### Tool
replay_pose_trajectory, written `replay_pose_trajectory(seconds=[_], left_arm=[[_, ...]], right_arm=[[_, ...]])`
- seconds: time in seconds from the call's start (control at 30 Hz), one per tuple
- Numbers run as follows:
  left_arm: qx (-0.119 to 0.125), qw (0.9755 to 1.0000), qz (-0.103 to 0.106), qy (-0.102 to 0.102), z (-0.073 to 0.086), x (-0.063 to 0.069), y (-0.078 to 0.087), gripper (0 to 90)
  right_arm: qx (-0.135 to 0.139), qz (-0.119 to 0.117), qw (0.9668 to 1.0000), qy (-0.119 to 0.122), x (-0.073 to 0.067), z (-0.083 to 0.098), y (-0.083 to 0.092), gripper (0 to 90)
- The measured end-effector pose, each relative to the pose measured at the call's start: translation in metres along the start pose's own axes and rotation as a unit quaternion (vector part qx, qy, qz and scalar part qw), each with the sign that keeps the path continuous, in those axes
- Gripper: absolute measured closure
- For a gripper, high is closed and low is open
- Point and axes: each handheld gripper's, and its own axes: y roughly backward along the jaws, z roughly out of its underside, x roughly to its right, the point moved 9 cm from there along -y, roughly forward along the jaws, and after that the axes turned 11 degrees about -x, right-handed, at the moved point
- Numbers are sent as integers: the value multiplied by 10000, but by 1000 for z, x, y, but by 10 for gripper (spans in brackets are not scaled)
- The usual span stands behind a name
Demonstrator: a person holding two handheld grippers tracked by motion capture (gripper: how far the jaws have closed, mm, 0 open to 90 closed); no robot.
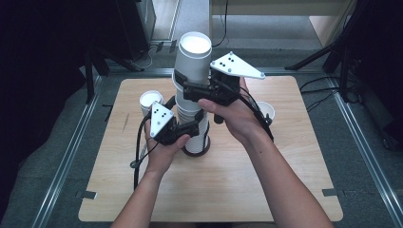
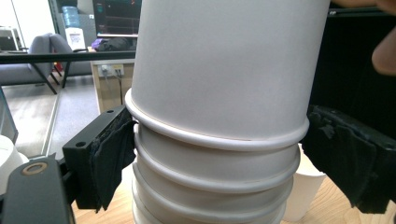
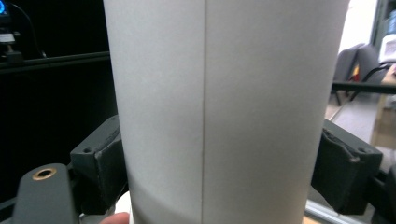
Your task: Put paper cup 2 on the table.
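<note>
Now top cup (image 1: 193, 57) btwn right gripper (image 1: 190, 88) jaws, clamped.

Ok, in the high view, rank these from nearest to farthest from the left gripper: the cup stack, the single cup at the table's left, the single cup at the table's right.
From the left gripper:
1. Cup stack, mid-table, between its jaws.
2. Left single cup, just behind it, toward the table's far left.
3. Right single cup, across the table beyond the right hand.
</note>
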Motion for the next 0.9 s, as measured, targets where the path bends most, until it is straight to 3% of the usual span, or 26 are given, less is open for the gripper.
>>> replay_pose_trajectory(seconds=[0.17, 0.7, 0.9], left_arm=[[-7, 10000, 0, -9, 0, 0, 0, 101], [-5, 10000, 5, -13, 0, 0, 0, 100], [-23, 10000, 5, -25, 0, 0, 0, 100]], right_arm=[[172, 254, 9995, -48, 5, -9, 6, 164], [569, 275, 9979, 102, -2, -45, 42, 183], [637, 460, 9968, 176, 3, -51, 57, 184]])
